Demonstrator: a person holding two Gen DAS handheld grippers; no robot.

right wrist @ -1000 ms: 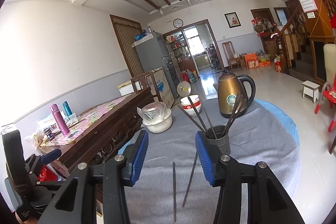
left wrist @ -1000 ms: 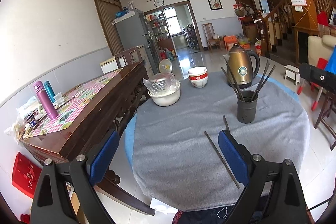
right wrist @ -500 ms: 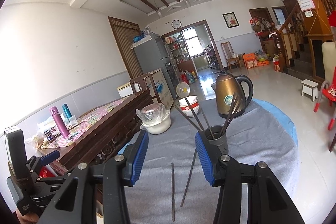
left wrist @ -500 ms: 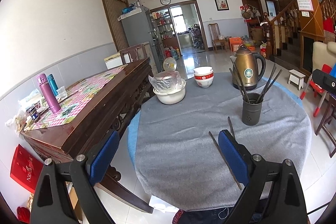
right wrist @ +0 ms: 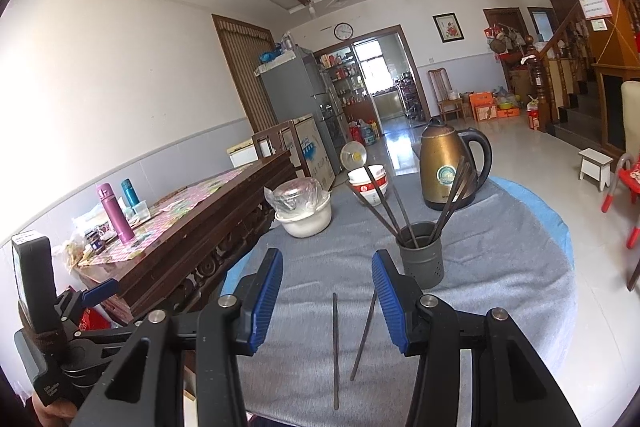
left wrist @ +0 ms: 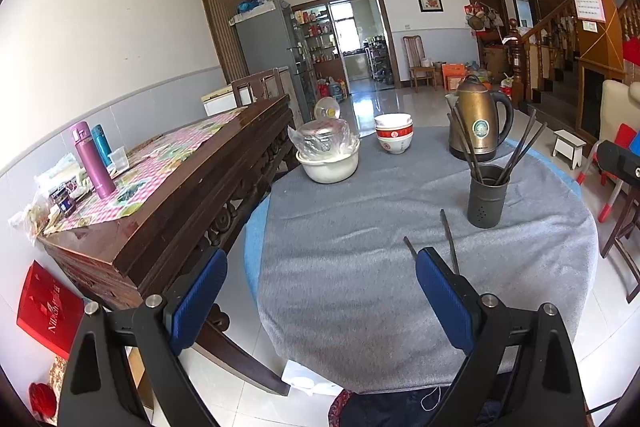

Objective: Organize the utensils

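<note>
We get ready to pick up two thin dark chopsticks [right wrist: 335,347] from the grey cloth surface [right wrist: 500,267].
Both jaws stand apart, holding nothing; next, the right gripper [right wrist: 326,301] must go down, pinch one, and drop it in the dark round cup [right wrist: 422,253].

A brass kettle [right wrist: 442,171] stands behind stacked bowls [right wrist: 368,185]; a covered white pot [left wrist: 328,157] sits near the counter's [left wrist: 344,267] left edge.

Red box [left wrist: 44,311] on the floor, "NING"-like lettering, unclear
</note>
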